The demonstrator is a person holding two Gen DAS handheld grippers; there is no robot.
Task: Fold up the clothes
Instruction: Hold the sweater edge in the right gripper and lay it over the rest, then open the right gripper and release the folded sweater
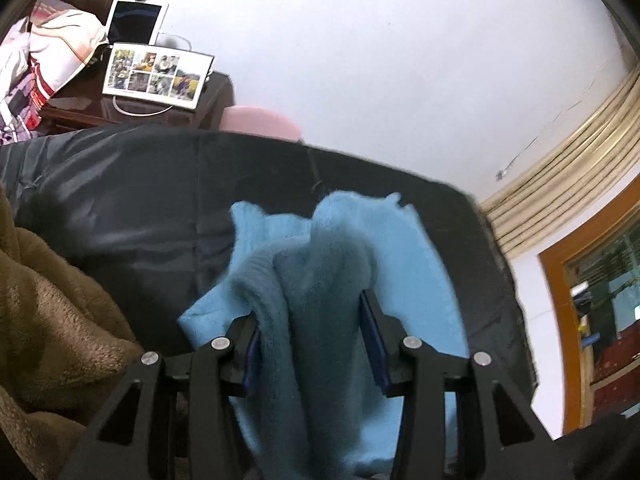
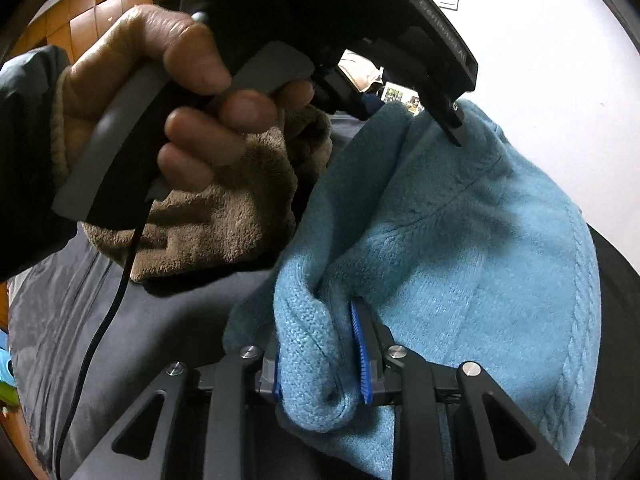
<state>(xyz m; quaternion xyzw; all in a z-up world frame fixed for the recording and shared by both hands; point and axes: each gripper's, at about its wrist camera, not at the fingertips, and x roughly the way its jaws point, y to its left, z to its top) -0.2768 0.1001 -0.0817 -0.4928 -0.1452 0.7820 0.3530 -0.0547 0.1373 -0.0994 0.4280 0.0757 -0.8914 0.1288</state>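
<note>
Light blue knitted sweater [image 1: 320, 264], bunched and lifted above the black shiny sheet [image 1: 120, 200]. Pinched in left gripper [image 1: 310, 344] and right gripper [image 2: 320, 352], both closed on thick folds. Brown fleece blanket [image 1: 52, 320] just beside, left of sweater.

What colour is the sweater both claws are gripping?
Light blue knit sweater, clearest in the right wrist view.
</note>
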